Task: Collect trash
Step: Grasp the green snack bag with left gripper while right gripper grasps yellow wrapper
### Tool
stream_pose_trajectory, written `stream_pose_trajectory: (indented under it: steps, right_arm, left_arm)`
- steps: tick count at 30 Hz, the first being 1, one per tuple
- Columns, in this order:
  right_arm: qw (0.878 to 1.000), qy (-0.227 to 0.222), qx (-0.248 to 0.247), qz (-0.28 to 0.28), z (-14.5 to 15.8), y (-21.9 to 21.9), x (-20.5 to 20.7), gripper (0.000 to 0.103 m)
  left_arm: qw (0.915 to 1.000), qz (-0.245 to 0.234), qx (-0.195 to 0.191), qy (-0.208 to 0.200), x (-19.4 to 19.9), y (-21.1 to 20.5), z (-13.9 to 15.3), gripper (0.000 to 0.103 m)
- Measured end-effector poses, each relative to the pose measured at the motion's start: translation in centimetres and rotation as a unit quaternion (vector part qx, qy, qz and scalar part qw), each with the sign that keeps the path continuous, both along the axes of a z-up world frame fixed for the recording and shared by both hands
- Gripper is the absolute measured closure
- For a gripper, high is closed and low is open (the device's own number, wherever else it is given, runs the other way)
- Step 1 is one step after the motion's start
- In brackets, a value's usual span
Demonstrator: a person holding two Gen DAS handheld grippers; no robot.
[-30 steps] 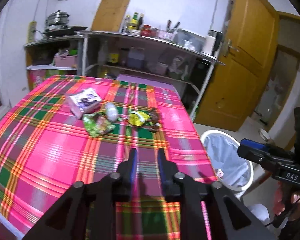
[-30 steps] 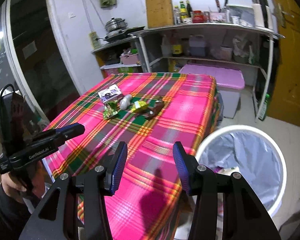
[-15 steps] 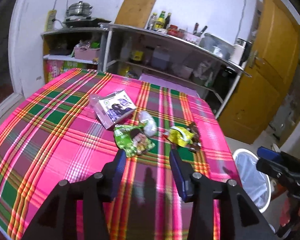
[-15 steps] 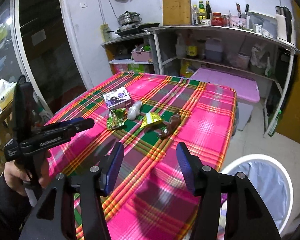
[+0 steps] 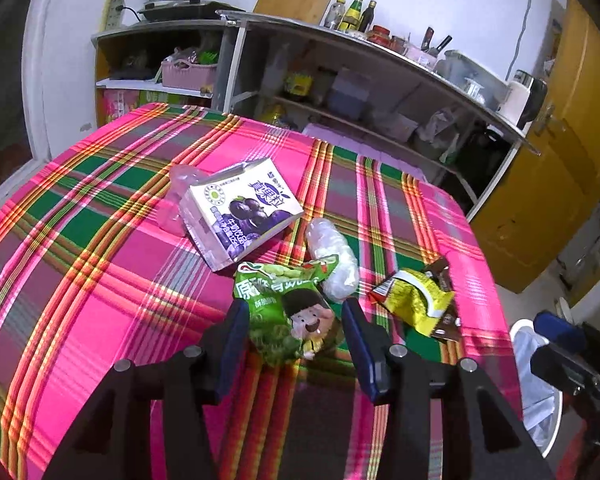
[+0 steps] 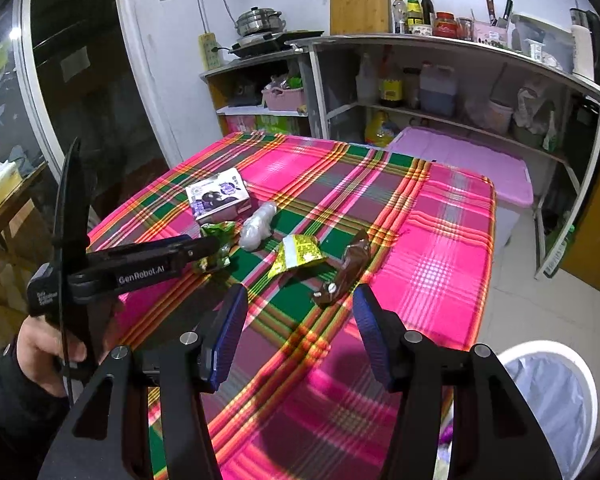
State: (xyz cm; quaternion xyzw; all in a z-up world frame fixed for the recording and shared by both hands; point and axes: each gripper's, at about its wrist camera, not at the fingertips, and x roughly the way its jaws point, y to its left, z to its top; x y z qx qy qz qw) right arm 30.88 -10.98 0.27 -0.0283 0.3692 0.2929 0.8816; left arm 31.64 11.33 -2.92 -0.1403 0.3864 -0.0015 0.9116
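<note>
My left gripper is spread wide with one finger on each side of the green snack bag, because that crumpled pouch is the piece of trash nearest me and I judge it my first pick; the pads do not seem to press it yet. I have come in low over the plaid table so the fingers can close across the bag's width.

Just behind it, toward the far edge, lies the purple milk carton, tipped on its side. To the right of that is a clear crushed bottle, whose near end touches the green bag, so I should lift cleanly or it may roll.

Further right, toward the table's right edge, sits the yellow wrapper, and against it the brown wrapper.

My right gripper hangs above the table's near edge, fingers wide apart and holding nothing; the brown wrapper lies ahead of its gap, so I take it as that hand's likely target.

Off the table's near-right corner, on the floor, stands the white bin with its blue liner, placed within easy reach for dropping each piece.
</note>
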Motion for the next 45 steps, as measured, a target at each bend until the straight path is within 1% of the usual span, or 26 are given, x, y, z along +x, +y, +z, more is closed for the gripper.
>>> stream_pose_trajectory:
  steps: [1, 3, 4, 5, 7, 9, 14, 21, 23, 24, 28, 35, 38, 40, 41, 45]
  right_arm:
    - [1.000, 0.001, -0.002, 0.002, -0.2, 0.3, 0.4, 0.047]
    - [1.000, 0.002, -0.006, 0.005, -0.4, 0.8, 1.0, 0.047]
    - [1.000, 0.003, -0.008, 0.007, -0.5, 1.1, 1.3, 0.047]
    - [1.000, 0.002, -0.012, 0.010, -0.7, 1.5, 1.7, 0.048]
    - [1.000, 0.004, -0.020, 0.017, -1.3, 2.4, 2.9, 0.048]
    - [1.000, 0.005, -0.020, 0.018, -1.4, 2.6, 3.2, 0.047]
    - [0.999, 0.009, -0.029, 0.027, -2.2, 4.0, 4.7, 0.047]
    - [0.998, 0.021, -0.054, 0.035, -3.9, 6.1, 6.8, 0.048]
    - [0.997, 0.031, -0.063, 0.034, -4.5, 6.5, 7.3, 0.048]
    - [0.997, 0.036, -0.064, 0.034, -4.8, 6.6, 7.4, 0.052]
    - [0.997, 0.049, -0.060, 0.030, -5.3, 6.5, 7.4, 0.061]
    - [0.998, 0.042, -0.044, 0.022, -4.2, 5.2, 5.7, 0.062]
    - [0.999, 0.035, -0.032, 0.019, -3.3, 4.3, 4.2, 0.062]
    - [0.999, 0.025, -0.021, 0.009, -2.2, 2.8, 2.2, 0.062]
    - [0.999, 0.025, -0.021, 0.009, -2.2, 2.8, 2.2, 0.062]
    - [1.000, 0.016, -0.002, -0.012, -1.0, 0.2, -0.3, 0.062]
  left_arm:
    - [1.0000, -0.001, 0.001, -0.001, 0.0, 0.0, -0.1, 0.058]
    - [1.0000, -0.007, 0.000, -0.001, 0.1, -0.2, -0.3, 0.081]
    - [1.0000, -0.008, 0.003, -0.001, 0.1, -0.2, -0.4, 0.084]
    - [0.9999, -0.008, 0.004, -0.004, 0.0, -0.3, -0.4, 0.085]
    - [0.9999, -0.012, 0.000, -0.011, -0.4, -0.2, -0.3, 0.089]
    - [0.9997, -0.016, -0.001, -0.016, -0.8, 0.0, -0.1, 0.094]
    - [0.9993, -0.024, -0.010, -0.026, -2.3, 0.6, 0.2, 0.097]
    - [0.9987, -0.029, -0.028, -0.032, -3.8, 1.4, 0.3, 0.097]
    - [0.9985, -0.031, -0.030, -0.032, -4.0, 1.5, 0.3, 0.097]
    - [0.9985, -0.031, -0.031, -0.032, -4.0, 1.5, 0.3, 0.097]
    - [0.9985, -0.032, -0.032, -0.033, -4.2, 1.6, 0.2, 0.097]
    - [0.9983, -0.037, -0.026, -0.038, -5.0, 1.0, 0.6, 0.097]
    - [0.9980, -0.042, -0.022, -0.042, -5.8, 0.4, 1.1, 0.097]
    - [0.9977, -0.046, -0.020, -0.045, -6.2, -0.1, 1.5, 0.097]
    - [0.9975, -0.049, -0.018, -0.047, -6.5, -0.5, 1.8, 0.097]
    - [0.9960, -0.068, -0.010, -0.057, -8.1, -2.3, 2.8, 0.097]
